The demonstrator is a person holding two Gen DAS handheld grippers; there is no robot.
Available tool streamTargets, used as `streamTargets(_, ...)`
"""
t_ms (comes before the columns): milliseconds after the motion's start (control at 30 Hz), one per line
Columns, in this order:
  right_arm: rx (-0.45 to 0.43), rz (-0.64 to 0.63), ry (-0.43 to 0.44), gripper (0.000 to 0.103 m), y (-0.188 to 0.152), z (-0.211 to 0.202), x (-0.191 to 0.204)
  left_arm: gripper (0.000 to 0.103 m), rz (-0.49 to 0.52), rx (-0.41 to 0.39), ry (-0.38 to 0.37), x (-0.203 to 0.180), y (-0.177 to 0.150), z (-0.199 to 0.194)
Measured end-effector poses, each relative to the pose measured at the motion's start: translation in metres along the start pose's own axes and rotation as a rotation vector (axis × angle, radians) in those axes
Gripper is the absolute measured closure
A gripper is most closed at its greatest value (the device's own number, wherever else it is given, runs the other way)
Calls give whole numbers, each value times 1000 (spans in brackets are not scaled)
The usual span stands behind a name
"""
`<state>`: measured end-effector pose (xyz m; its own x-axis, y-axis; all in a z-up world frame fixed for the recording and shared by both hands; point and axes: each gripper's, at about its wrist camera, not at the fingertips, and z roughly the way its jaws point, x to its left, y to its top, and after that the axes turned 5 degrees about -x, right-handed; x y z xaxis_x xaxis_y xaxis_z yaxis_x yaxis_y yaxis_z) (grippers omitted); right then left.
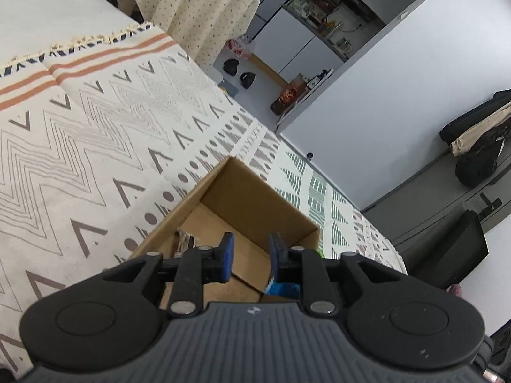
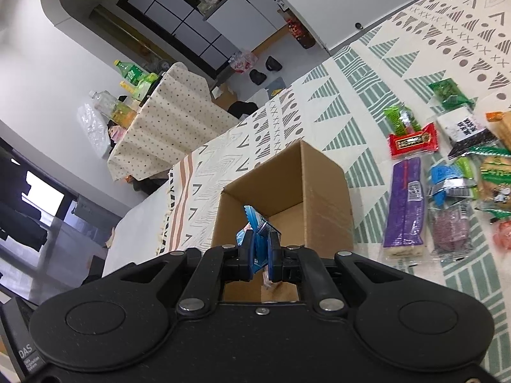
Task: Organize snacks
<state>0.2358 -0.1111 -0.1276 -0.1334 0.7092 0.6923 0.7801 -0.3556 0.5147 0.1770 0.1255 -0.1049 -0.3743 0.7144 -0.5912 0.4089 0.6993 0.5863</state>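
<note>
An open cardboard box [image 1: 255, 201] [image 2: 322, 182] stands on the patterned cloth. My left gripper [image 1: 250, 255] hovers over its opening, open with nothing between its blue pads; a brown-striped snack [image 1: 183, 242] and a blue packet [image 1: 282, 287] lie inside below it. My right gripper [image 2: 262, 249] is shut on a blue snack packet [image 2: 257, 223], held above the box's near edge. To the right on the cloth lie several loose snacks: a purple pack [image 2: 405, 204], a red bar [image 2: 413, 142], green packets [image 2: 448, 91], a blue packet [image 2: 445, 178].
The patterned cloth [image 1: 95, 146] covers a bed or table whose edge runs diagonally by the box. A dotted-cloth table [image 2: 159, 121] with bottles [image 2: 129, 73] stands beyond. Dark shoes [image 1: 239, 73] lie on the floor. A black cabinet [image 1: 453, 245] stands at right.
</note>
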Motion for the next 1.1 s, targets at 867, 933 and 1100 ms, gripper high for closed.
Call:
streamTargets(867, -124, -11, -225, 13, 21, -98, -43, 9, 177, -7, -7, -58, -34, -23)
streamTargets(933, -128, -12, -233, 13, 22, -106, -46, 8, 193, -3, -20, -64, -40, -25)
streamTargets(1100, -150, 12, -258, 12, 27, -129, -65, 8, 246, 21, -33, -80, -55, -26)
